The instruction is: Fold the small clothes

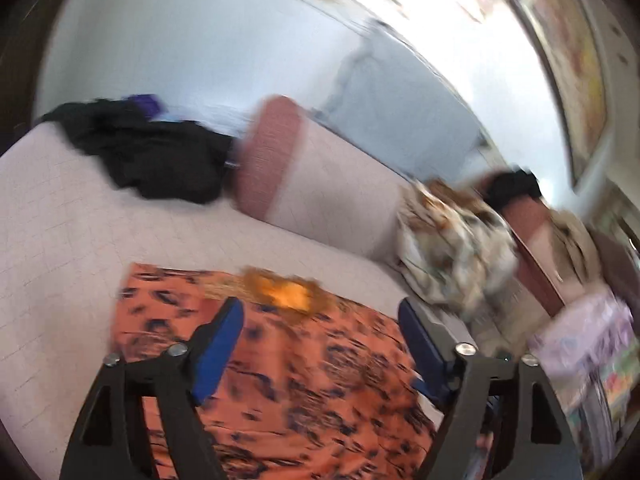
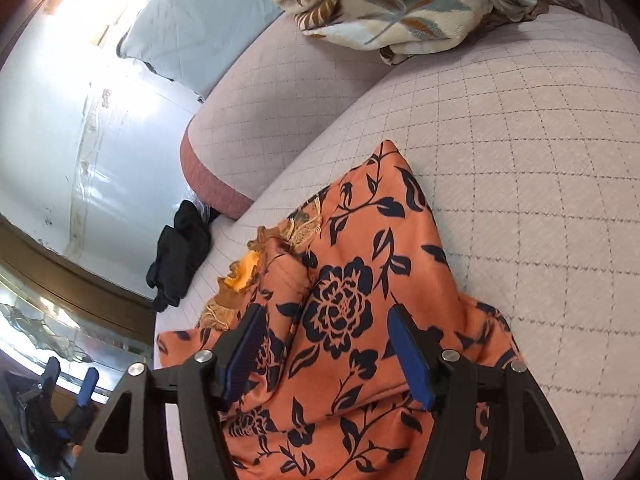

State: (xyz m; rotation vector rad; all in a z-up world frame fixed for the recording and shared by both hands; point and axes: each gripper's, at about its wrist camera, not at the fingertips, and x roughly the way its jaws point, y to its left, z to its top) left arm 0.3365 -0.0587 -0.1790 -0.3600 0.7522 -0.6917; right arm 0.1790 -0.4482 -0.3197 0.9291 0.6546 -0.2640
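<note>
Pale quilted sofa cover (image 2: 520,168) with a diamond stitch fills most of both views, and a long bolster with a rust-red end (image 2: 212,168) lies along its back. On the seat lies the orange garment (image 2: 352,280), printed with dark navy flowers and leaves. It is partly folded, with one corner pointing up the seat, and a golden embroidered patch (image 2: 304,224) shows at its left edge. Its lower part is cut off by the picture border.

Further back a cream leaf-print blanket (image 2: 400,4) is bunched up, and a heap of black clothes (image 1: 160,156) sits at the far end.

The right gripper (image 2: 324,352) hangs over the garment with its blue pads well apart, and nothing is pinched between them. The left gripper (image 1: 320,344) also stands wide apart above the cloth and holds nothing. The left view is blurred, so the things at its right edge, perhaps a purple bag, are hard to read.
</note>
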